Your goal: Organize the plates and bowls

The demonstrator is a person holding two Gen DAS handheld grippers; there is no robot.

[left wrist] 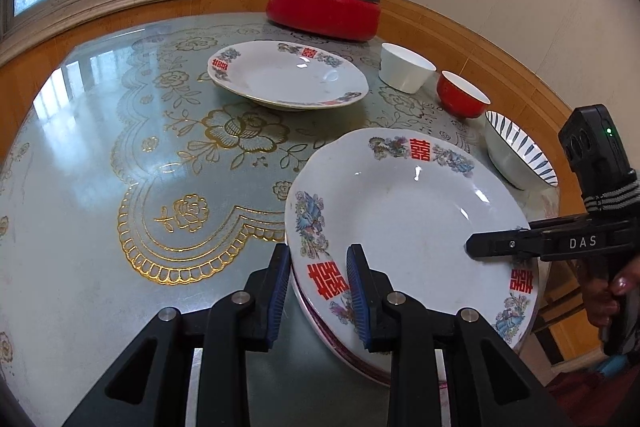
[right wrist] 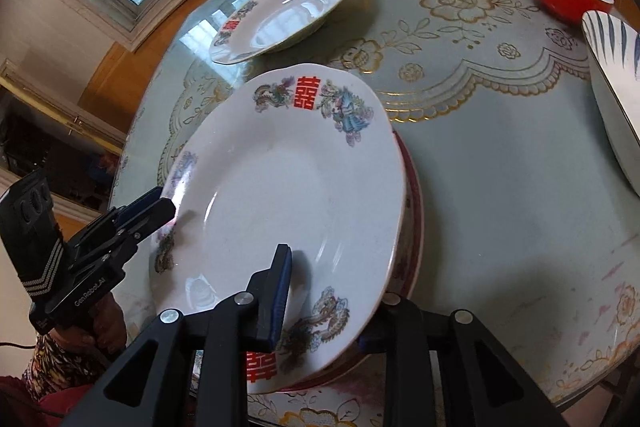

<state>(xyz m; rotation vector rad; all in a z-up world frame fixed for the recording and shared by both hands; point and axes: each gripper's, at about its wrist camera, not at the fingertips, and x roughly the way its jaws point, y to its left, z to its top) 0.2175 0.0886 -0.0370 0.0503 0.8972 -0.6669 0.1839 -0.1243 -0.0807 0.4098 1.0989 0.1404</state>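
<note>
Right, I have the top plate (left wrist: 404, 223) caught from both sides, and it sits on a pink-edged plate (right wrist: 412, 195) at the near edge of the table (left wrist: 100, 155). My left gripper (left wrist: 318, 291) straddles the rim by the red character, one blue pad above and one below, jaws narrow; I judge the pads to be on the rim, though whether they truly press I cannot tell. My right gripper (right wrist: 320, 311) takes the opposite rim, one finger lying inside the plate and the other hidden beneath it, so I cannot tell whether it grips.

Holding opposite edges makes sense to me: a wide, shallow plate tips easily from one side. It appears to lie a little askew on the plate below, so I judge the stacking is being finished here.

Another matching plate (left wrist: 288, 75) lies apart toward the middle, likely next for this pile. The white bowl (left wrist: 406, 71), red bowl (left wrist: 462, 97) and striped bowl (left wrist: 520, 155) stand separately, not yet nested.
</note>
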